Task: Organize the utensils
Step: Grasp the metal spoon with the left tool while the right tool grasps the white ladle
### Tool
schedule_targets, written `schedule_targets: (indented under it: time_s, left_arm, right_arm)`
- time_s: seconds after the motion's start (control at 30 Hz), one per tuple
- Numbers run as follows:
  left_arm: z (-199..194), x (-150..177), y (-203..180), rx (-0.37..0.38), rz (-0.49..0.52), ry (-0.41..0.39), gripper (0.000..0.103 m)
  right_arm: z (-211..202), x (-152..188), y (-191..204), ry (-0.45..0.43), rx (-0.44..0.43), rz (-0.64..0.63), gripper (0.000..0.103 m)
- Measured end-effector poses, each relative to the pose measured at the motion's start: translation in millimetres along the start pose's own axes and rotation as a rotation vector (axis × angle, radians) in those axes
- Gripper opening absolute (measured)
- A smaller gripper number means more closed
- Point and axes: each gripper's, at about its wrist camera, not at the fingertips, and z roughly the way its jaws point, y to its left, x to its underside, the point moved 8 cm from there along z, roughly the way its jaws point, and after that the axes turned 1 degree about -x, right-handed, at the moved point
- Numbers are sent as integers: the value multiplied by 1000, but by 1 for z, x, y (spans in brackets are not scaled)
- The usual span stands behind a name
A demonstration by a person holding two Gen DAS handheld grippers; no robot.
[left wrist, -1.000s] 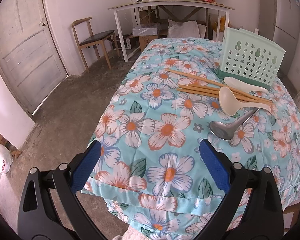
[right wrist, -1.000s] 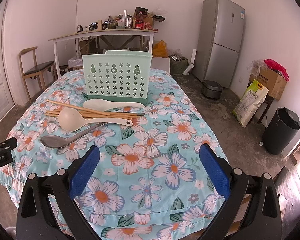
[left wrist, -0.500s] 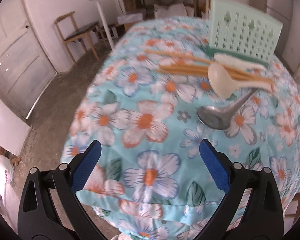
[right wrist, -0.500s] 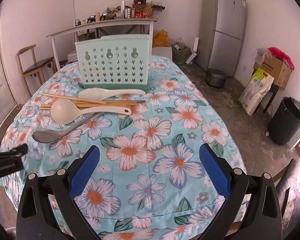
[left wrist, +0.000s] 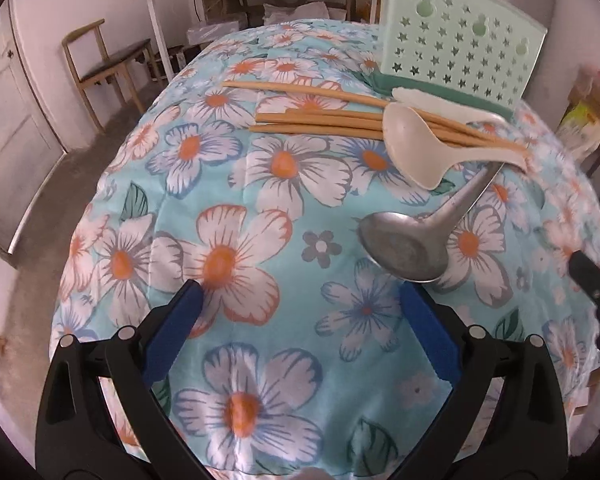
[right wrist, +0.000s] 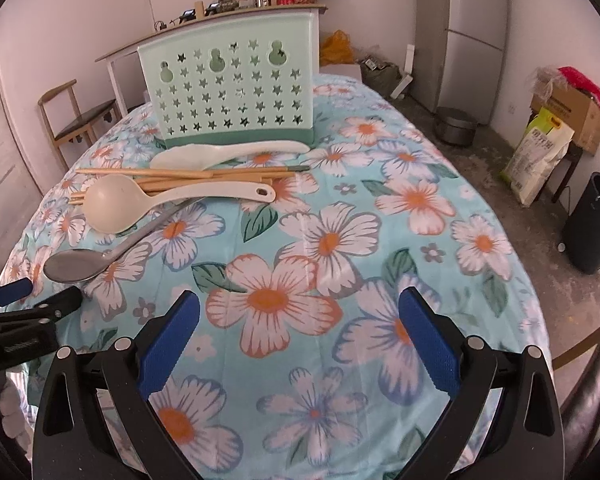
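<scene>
Left wrist view: left gripper (left wrist: pixel 300 320) spread wide, empty, closer over the floral cloth (left wrist: pixel 260 200) than a second ago; metal spoon (left wrist: pixel 408 248) bowl just ahead of its right finger, handle end hidden under the cream ladle (left wrist: pixel 416 148). Right wrist view: right gripper (right wrist: pixel 300 324) parted, empty; chopsticks (right wrist: pixel 204 178) partly covered by ladle and rice paddle (right wrist: pixel 220 154); holder (right wrist: pixel 232 92) looms nearer.

No words or numbers can be read anywhere: the print on the yellow and white sack (right wrist: pixel 538 156) by the wall and on the cardboard box (right wrist: pixel 572 116) is too small and blurry.
</scene>
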Motion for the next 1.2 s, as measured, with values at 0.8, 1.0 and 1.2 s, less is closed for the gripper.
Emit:
schedule_targets:
  time_s: [0.8,1.0,1.2]
  left_arm:
    - [-32,-3,-3,527,-336,24,61]
    - [-11,-3,1,680,-537,83,41]
    - [3,-6,-6,635,-520,72,11]
  right_arm:
    - [19,4,-1,9,-85,15,97]
    - [19,4,-1,10,-82,14,97]
    - [19,5,-2,-1,-82,25,97]
